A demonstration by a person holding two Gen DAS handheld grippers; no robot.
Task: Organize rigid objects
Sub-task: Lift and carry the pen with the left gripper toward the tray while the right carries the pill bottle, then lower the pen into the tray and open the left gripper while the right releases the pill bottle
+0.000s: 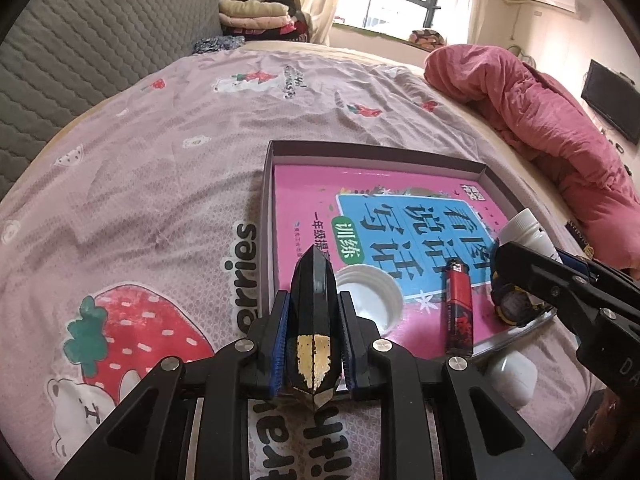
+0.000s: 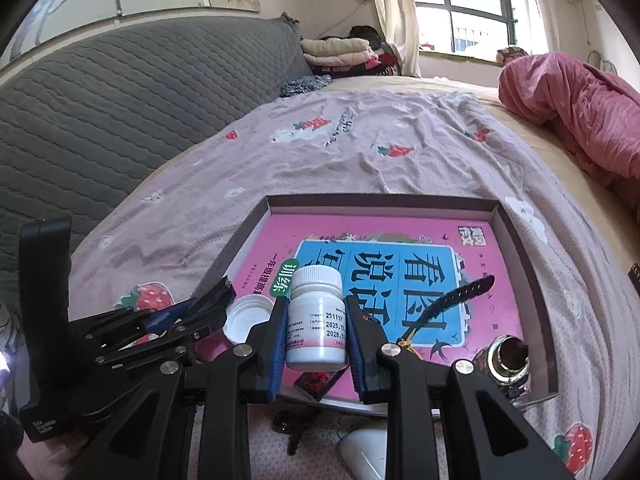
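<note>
now carrying both items over the shallow box [image 1: 268,216].
i have the left gripper [image 1: 313,320] clamped on a black faceted piece [image 1: 314,304], the right gripper [image 2: 316,320] on a white pill bottle [image 2: 316,320]; next, lowering and releasing.

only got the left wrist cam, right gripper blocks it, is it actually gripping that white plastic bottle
Observer: Yes. The right gripper is shut on the white plastic bottle, which stands upright between the blue pads, over the near edge of the shallow grey tray.
Operator: whats in the trays near right corner
Observer: A shiny gold-rimmed round object with a dark opening; I cannot tell what it is.
Operator: anything on the sheet just outside the tray
Observer: A dark metal thing that looks like keys lies on the pink strawberry bedsheet.
</note>
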